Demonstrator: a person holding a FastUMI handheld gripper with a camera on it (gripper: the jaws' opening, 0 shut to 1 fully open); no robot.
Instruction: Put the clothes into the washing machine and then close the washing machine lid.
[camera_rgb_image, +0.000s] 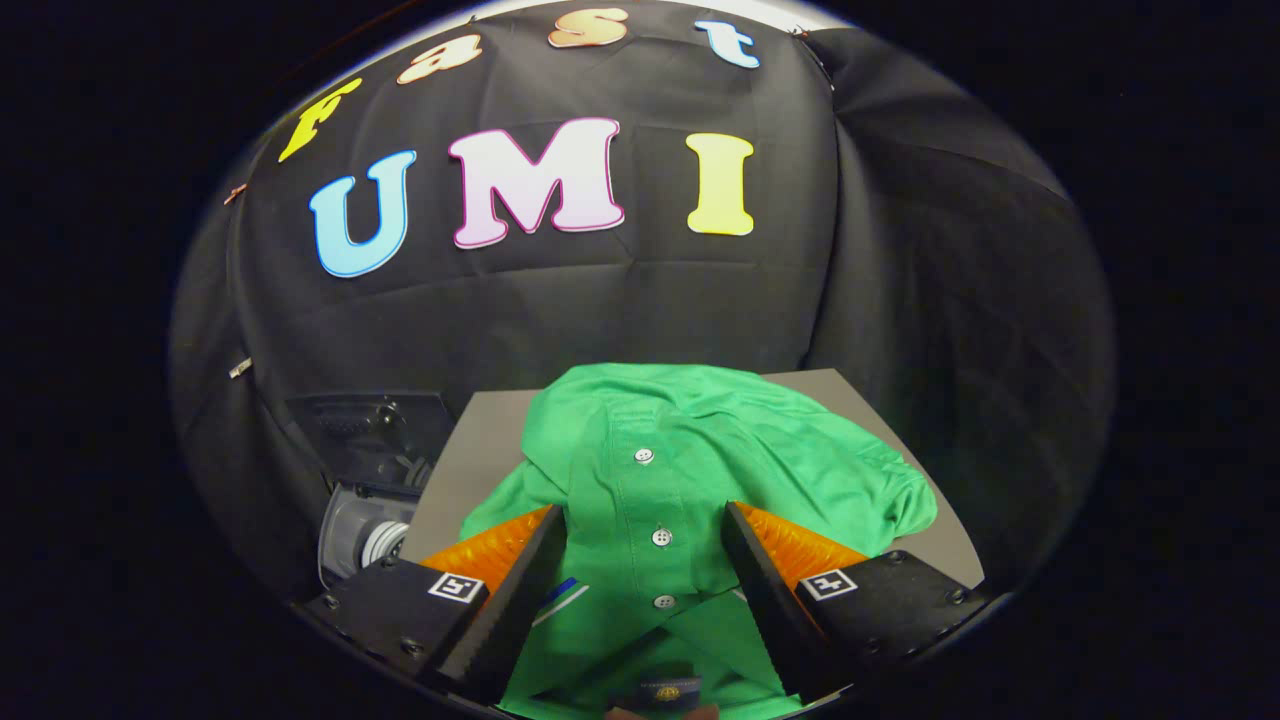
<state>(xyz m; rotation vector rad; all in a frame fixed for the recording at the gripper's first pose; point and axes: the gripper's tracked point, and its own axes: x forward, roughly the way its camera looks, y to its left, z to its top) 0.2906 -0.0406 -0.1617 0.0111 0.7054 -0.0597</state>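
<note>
The tongs (640, 560) stand spread wide, one finger on each side of the shirt's (690, 470) button placket, gripping nothing yet. The shirt is the landmark: a green one, lying bunched on the grey table (470, 450), its collar end nearest the tongs.

Risks, as I judge them, left to right:

- Left of the shirt, off the table's edge, sits the washer (370, 490) — dark panel above, grey drum part below. Little of it can be made out, and whether its lid is up I cannot tell. A carry that way could catch the shirt on the table edge or on the washer's rim.
- At the shirt itself, the fingers straddle a broad fold. If they close on the top layer alone, the rest may trail and drag, or slip out mid-carry. A button between the pads could also make the hold skid.
- Right of the shirt, a sleeve hangs toward the table's edge — loose cloth likely to dangle outside the drum and foul the lid.

Count: one washer, one table, one shirt, three buttons (660, 537) showing, two fingers.
</note>
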